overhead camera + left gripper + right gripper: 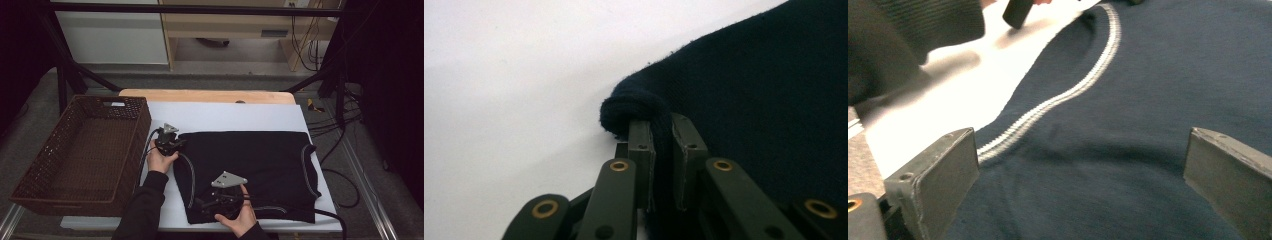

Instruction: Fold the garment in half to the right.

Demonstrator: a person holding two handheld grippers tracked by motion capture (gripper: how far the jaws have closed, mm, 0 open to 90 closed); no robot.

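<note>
We see one container, a brown wicker basket (80, 150), just to the left of our left gripper (176, 143); nothing lies in it, and its near wall stands close beside our left forearm.

Counting what is here: one basket, one dark garment (250, 170), one white sheet (225, 117) covering the table, and our two grippers.

The dark garment lies spread flat on the white sheet, to the right of our left gripper and under our right gripper (207, 204). It carries pale striped trim, one band curving along its left edge between our two grippers and another at its right end, well away from both.

In the left gripper view, our left gripper (663, 125) has its jaws nearly together and pinches a rolled fold of the garment's edge (634, 105) between the pads. This is the garment's upper left corner, with bare white sheet directly beyond and to the left of the jaws.

In the right gripper view, our right gripper (1080, 165) has its jaws spread wide, and nothing is between the pads; the garment's cloth (1158, 100) lies below and ahead of them, the pale trim (1068, 92) running off from beside its left jaw.

Open white sheet runs beyond the left gripper up to the table's wooden far edge (205, 95). The right gripper sits close to the sheet's near edge.
</note>
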